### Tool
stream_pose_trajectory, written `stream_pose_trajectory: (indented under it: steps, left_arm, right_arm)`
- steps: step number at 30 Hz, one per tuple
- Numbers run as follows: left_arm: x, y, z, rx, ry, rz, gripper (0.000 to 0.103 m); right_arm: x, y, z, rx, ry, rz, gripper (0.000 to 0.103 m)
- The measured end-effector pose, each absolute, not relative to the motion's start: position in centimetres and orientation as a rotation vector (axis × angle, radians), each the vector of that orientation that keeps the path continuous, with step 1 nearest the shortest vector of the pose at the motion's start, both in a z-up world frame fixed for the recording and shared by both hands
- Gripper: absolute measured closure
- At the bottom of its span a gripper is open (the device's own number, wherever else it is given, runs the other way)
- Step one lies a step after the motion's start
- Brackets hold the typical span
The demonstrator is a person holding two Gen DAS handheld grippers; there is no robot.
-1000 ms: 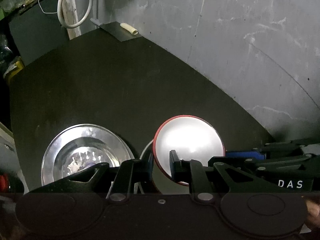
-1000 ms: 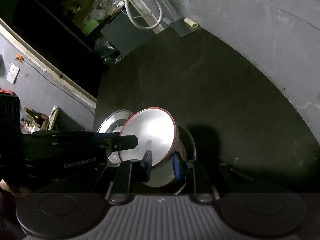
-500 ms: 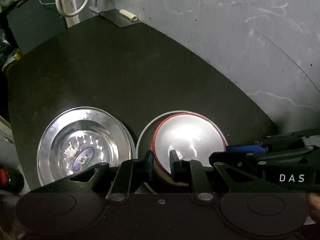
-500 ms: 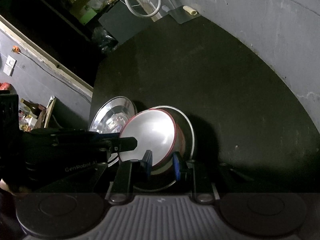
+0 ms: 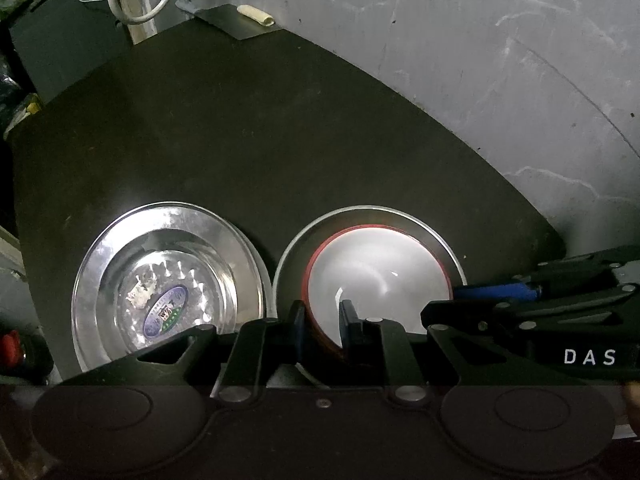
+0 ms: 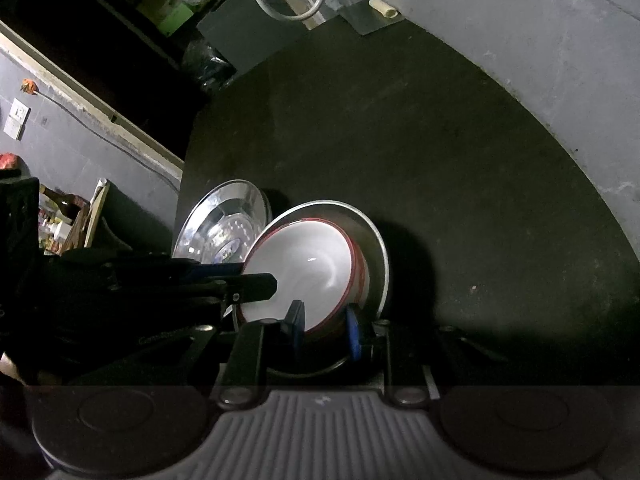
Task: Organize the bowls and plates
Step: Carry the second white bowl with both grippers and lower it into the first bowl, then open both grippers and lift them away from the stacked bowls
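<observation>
We held the red-rimmed white bowl (image 5: 376, 276) low-centre in frame, both pairs of fingers clamped on its rim, seated in the grey metal plate (image 5: 448, 248). Releasing gently, one side first, seemed wisest.

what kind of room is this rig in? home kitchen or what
Probably a utility or storage corner, not a tidy kitchen: a dark table against a rough grey wall, a looped white hose, cluttered shelves. Only the steel plate and red-rimmed bowl suggest kitchen use.
</observation>
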State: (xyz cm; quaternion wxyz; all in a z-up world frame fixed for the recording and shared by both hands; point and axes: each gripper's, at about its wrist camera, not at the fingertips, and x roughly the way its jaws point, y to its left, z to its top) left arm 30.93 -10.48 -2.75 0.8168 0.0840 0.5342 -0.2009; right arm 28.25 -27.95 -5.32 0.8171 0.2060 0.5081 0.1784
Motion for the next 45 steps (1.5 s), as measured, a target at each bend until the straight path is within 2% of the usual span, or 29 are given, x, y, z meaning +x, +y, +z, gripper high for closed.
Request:
stream_pose_trajectory:
  steps: [26, 41, 45]
  left_arm:
    - [30.7, -10.5, -2.5, 0.167, 1.136, -0.398, 0.082]
    - [30.0, -10.3, -1.9, 0.153, 1.110, -0.386, 0.064]
    - [29.6, -9.8, -1.4, 0.133, 1.091, -0.370, 0.053]
  right_arm:
    - [28.5, -28.0, -4.9, 0.411, 1.091, 0.419, 0.071]
    - [28.1, -28.3, -4.7, 0.408, 1.080, 0.422, 0.068]
    - [27.8, -28.6, -4.5, 0.403, 1.065, 0.418, 0.064]
